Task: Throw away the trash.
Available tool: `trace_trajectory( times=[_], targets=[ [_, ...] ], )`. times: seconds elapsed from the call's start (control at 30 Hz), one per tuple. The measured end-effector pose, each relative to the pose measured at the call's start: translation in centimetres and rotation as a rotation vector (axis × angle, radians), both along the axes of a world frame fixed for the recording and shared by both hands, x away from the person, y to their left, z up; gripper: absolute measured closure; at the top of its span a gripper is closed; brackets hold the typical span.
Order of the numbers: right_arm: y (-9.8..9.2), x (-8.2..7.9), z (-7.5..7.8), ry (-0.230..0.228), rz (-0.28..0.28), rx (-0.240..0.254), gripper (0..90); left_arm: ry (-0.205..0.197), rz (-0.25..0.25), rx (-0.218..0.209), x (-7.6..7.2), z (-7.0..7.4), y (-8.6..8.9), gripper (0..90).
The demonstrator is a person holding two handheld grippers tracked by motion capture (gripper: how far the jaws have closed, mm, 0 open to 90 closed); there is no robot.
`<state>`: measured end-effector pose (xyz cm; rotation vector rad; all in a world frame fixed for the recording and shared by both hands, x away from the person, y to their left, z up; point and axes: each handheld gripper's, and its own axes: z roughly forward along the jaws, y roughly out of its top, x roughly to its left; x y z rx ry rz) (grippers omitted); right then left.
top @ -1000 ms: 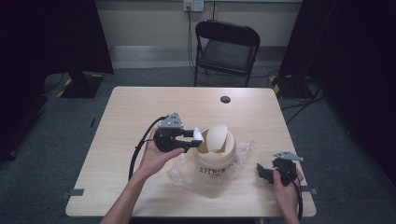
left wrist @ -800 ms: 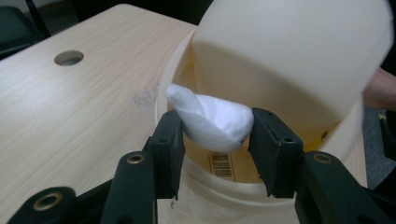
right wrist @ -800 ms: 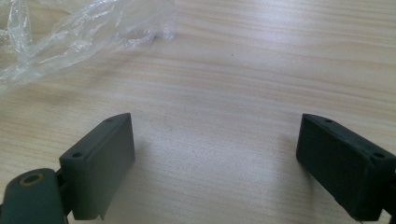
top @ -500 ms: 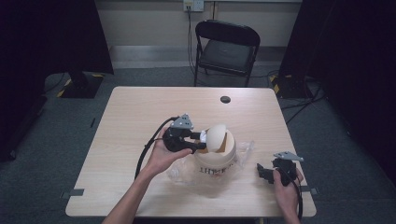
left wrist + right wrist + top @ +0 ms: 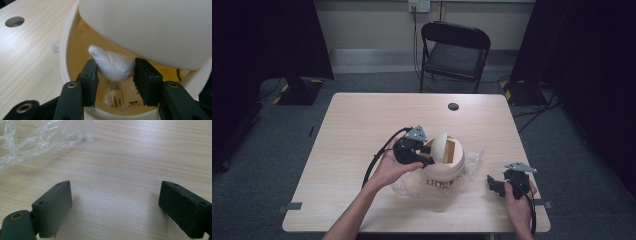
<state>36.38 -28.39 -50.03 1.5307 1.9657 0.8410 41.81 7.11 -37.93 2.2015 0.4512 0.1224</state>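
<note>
Left claw [image 5: 115, 75] shifted over bin [image 5: 443, 170], clamping white wad [image 5: 113, 65]

The pale wood-grain laminate bench [image 5: 362, 130] is showing fine straight streaks of beige and light tan, with a small round black grommet hole [image 5: 453, 106] near its far edge. The cream-white round plastic bin [image 5: 65, 50] is displaying dark block lettering on its outer wall, and its cream swing lid [image 5: 150, 27] is looking plain and unmarked. Inside, a yellow-orange liner is carrying a black barcode print. The crumpled white paper wad [image 5: 112, 63] is sitting plain white between the matte black pads of the left tool [image 5: 116, 75]. The right tool [image 5: 115, 205] is showing dark grey-black pads. The clear crinkled plastic film [image 5: 37, 137] is glinting whitish.
</note>
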Motion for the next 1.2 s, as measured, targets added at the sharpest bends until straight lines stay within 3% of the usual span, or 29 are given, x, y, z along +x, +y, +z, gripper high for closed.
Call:
trace_trajectory(
  times=[0.13,0.37,0.47,0.83,1.0,1.1,1.2],
  targets=[
    [0.0,0.0,0.0,0.000,0.000,0.000,10.6,0.013,0.003,0.005,0.2,0.0,-0.2,53.9],
    [0.0,0.0,0.0,0.000,0.001,0.000,10.7,-0.009,-0.006,0.037,0.1,0.3,-0.3,48.0],
    [0.0,0.0,0.0,0.000,0.000,0.001,10.7,-0.011,-0.005,0.032,0.1,0.4,-0.2,47.7],
    [0.0,0.0,0.0,0.000,0.000,0.000,10.7,-0.021,0.018,-0.006,-0.4,1.0,1.0,47.8],
    [0.0,0.0,0.0,0.000,0.000,0.000,10.7,-0.056,0.040,-0.020,-0.7,1.2,1.6,47.7],
    [0.0,0.0,0.0,0.000,0.000,0.000,10.7,-0.064,0.044,-0.057,-0.6,1.2,2.2,50.6],
    [0.0,0.0,0.0,0.000,0.000,0.000,10.7,-0.065,0.080,-0.093,-0.7,1.3,3.0,51.0]
  ],
)
